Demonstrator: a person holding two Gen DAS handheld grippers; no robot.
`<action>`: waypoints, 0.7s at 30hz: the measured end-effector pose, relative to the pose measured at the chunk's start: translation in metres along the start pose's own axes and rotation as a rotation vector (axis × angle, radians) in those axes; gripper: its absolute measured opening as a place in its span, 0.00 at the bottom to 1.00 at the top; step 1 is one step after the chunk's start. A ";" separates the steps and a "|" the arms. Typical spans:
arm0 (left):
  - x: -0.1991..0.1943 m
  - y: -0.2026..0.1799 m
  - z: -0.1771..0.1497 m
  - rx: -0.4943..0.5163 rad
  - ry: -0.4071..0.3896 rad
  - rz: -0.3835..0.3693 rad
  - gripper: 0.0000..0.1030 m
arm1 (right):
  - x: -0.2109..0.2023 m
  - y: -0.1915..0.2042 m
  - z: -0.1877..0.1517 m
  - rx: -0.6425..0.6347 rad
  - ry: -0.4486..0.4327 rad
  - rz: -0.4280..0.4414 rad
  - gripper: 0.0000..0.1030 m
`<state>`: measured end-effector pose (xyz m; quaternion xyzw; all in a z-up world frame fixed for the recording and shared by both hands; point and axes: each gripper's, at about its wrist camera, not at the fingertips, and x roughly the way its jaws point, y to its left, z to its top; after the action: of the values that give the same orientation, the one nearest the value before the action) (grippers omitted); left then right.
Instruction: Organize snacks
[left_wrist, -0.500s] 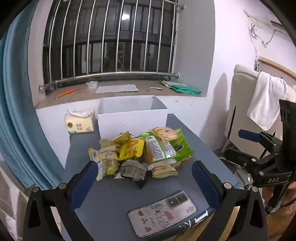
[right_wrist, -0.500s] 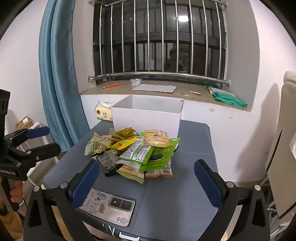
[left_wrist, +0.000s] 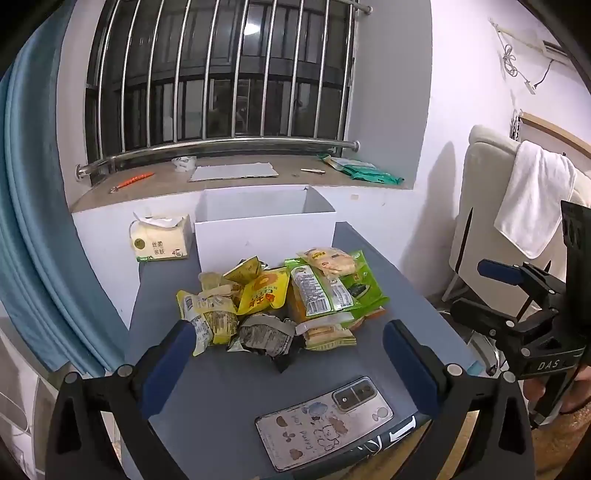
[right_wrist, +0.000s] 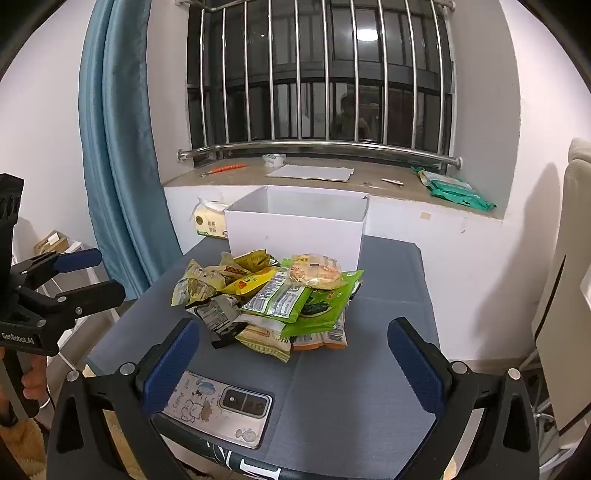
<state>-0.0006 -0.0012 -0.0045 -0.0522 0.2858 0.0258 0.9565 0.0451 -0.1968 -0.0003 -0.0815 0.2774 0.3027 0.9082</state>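
Note:
A heap of snack packets (left_wrist: 280, 299) (right_wrist: 269, 295), yellow, green and silver, lies in the middle of the grey table (left_wrist: 221, 391) (right_wrist: 351, 398). Behind the heap stands an open white box (left_wrist: 264, 236) (right_wrist: 295, 230). My left gripper (left_wrist: 288, 343) hangs open in front of the heap, nothing between its blue pads. My right gripper (right_wrist: 293, 343) is also open and empty, short of the heap on the near side. Each gripper shows in the other's view: the right gripper (left_wrist: 517, 295) at the right edge, the left gripper (right_wrist: 81, 273) at the left edge.
A phone in a cartoon case (left_wrist: 325, 421) (right_wrist: 218, 410) lies near the table's front edge. A tissue pack (left_wrist: 159, 240) (right_wrist: 210, 221) sits left of the box. Behind are a windowsill (right_wrist: 314, 177) with small items, a blue curtain (right_wrist: 118, 147) and a towel-draped chair (left_wrist: 532, 199).

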 end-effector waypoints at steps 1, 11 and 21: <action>0.000 0.000 -0.001 0.001 -0.002 0.000 1.00 | 0.001 0.001 -0.004 0.001 -0.002 -0.002 1.00; 0.000 -0.001 0.002 0.010 0.001 -0.002 1.00 | 0.001 0.002 -0.005 0.000 -0.001 -0.002 1.00; 0.001 -0.002 0.001 0.012 0.001 0.004 1.00 | 0.001 0.002 -0.005 -0.001 0.001 -0.001 1.00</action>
<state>0.0011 -0.0027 -0.0039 -0.0458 0.2866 0.0258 0.9566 0.0426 -0.1962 -0.0051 -0.0820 0.2775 0.3024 0.9082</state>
